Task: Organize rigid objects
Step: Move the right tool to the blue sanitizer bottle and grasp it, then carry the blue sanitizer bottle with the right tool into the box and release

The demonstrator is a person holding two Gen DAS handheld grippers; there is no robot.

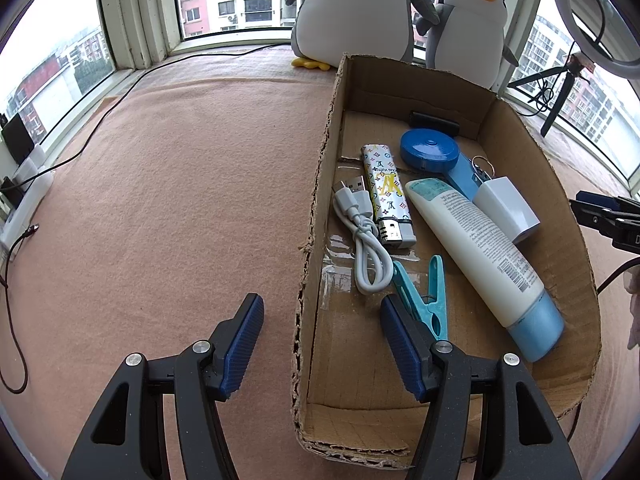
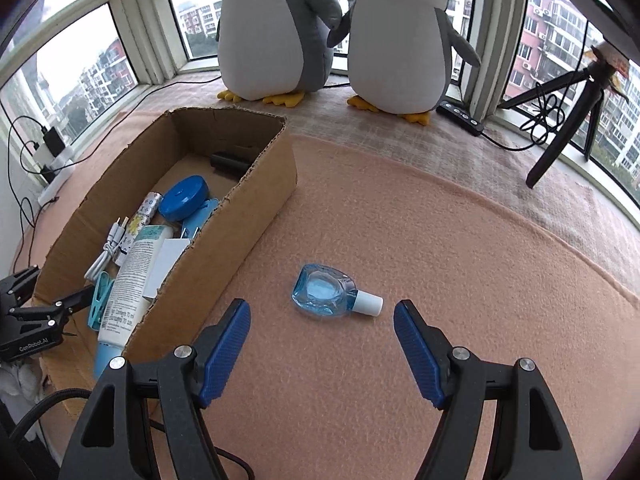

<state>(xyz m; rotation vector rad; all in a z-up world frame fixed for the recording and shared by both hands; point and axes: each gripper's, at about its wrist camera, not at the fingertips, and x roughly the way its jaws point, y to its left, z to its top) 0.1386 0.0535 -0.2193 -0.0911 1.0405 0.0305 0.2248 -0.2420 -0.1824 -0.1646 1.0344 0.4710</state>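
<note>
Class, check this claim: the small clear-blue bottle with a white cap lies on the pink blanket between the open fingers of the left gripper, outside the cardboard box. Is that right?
One detail is wrong: it is the right gripper, not the left. The right wrist view shows the small clear-blue bottle with a white cap lying on the pink blanket between that gripper's open fingers, outside the cardboard box.

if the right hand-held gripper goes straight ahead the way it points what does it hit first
Most likely the small clear-blue bottle with a white cap, lying on the pink felt mat just ahead of the open right hand-held gripper. Depth is uncertain.
</note>
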